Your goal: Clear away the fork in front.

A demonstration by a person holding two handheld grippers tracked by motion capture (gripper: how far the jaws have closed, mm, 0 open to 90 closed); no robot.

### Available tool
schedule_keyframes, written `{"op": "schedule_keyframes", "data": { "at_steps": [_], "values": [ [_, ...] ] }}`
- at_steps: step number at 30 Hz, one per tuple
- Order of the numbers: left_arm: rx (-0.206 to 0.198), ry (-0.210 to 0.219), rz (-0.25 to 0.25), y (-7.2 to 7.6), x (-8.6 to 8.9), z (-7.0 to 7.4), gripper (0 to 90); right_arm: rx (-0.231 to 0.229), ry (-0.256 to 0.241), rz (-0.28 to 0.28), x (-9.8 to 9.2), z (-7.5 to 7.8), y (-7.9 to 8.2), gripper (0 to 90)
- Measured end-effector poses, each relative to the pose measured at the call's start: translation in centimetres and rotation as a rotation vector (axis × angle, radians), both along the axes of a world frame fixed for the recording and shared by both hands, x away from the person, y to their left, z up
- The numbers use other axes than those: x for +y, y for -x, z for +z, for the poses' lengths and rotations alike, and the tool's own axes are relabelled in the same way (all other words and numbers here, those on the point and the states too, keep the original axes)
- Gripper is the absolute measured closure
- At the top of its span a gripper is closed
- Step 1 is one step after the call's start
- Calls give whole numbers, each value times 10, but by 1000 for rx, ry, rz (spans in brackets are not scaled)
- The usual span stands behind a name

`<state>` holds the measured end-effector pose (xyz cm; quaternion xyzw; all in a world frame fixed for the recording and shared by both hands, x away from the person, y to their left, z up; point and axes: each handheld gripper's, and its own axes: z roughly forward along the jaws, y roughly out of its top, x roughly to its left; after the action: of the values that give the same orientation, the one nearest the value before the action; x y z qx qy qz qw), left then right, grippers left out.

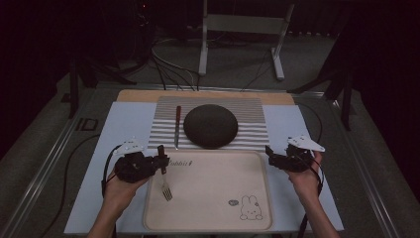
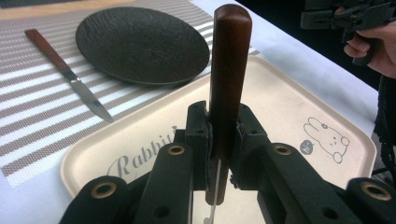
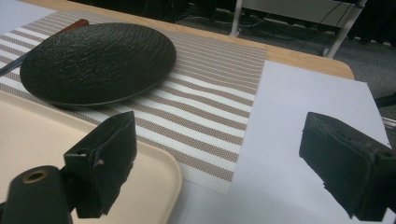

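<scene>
The fork [image 1: 164,178] is in your left gripper [image 1: 162,161], clamped by its dark wooden handle, with the jaws closed tight on the wood. In the left gripper view the handle [image 2: 227,79] rises straight up between the jaws and the metal shaft drops below them. From the high view the tines point toward you and hang over the left part of the cream tray [image 1: 208,218]; whether they touch its surface, you cannot tell. The tray carries a rabbit drawing [image 1: 250,208] near its right front corner, and no other object lies in it.

Beyond the tray's far edge lies the striped placemat [image 1: 247,111]. On it sits the black plate [image 1: 210,125], with nothing on it, and the knife [image 1: 177,126] lies just left of the plate, handle away from you.

Your right gripper [image 1: 270,153] hovers at the tray's right far corner, its jaws spread wide apart and holding nothing.
</scene>
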<state>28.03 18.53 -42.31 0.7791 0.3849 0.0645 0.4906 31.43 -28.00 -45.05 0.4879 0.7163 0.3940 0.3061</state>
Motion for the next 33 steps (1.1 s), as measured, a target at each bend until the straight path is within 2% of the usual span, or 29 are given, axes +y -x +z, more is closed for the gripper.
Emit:
{"op": "schedule_keyframes", "data": {
  "at_steps": [2, 6, 7, 8, 9, 11, 14, 18, 24, 26, 29, 33],
  "values": [
    [12, 15, 1, -6, -1, -3, 795, 0, 5, 0, 1, 0, 0, 110],
    [18, 3, 30, -16, -4, -9, 779, 2, 7, -1, 1, -1, 0, 110],
    [30, -3, 52, -25, -6, -16, 770, 2, 7, 0, 1, -1, 0, 110],
    [30, -3, 52, -25, -6, -16, 767, 2, 7, 0, 1, -1, 0, 110],
    [52, -12, 62, -33, -7, -23, 760, 2, 9, 0, 1, -1, 0, 110],
    [75, -41, 64, -39, -9, -31, 738, 1, 9, 1, 1, -1, 0, 110],
    [110, -60, 56, -43, -11, -43, 736, 1, 5, -3, 0, -1, 0, 110],
    [134, -57, 60, -42, -9, -51, 726, 1, 4, -3, -1, -1, 0, 110],
    [160, -60, 68, -30, 2, -58, 716, 0, 7, 0, 0, -1, 0, 110],
    [175, -88, 62, -25, 4, -62, 708, 1, 9, 2, 1, -1, 0, 110],
    [177, -114, 68, -22, 7, -65, 694, 0, 9, 4, 2, -1, 1, 110],
    [184, -134, 87, -22, 9, -68, 675, 1, 8, 3, 1, -1, 1, 110]
  ]
}}
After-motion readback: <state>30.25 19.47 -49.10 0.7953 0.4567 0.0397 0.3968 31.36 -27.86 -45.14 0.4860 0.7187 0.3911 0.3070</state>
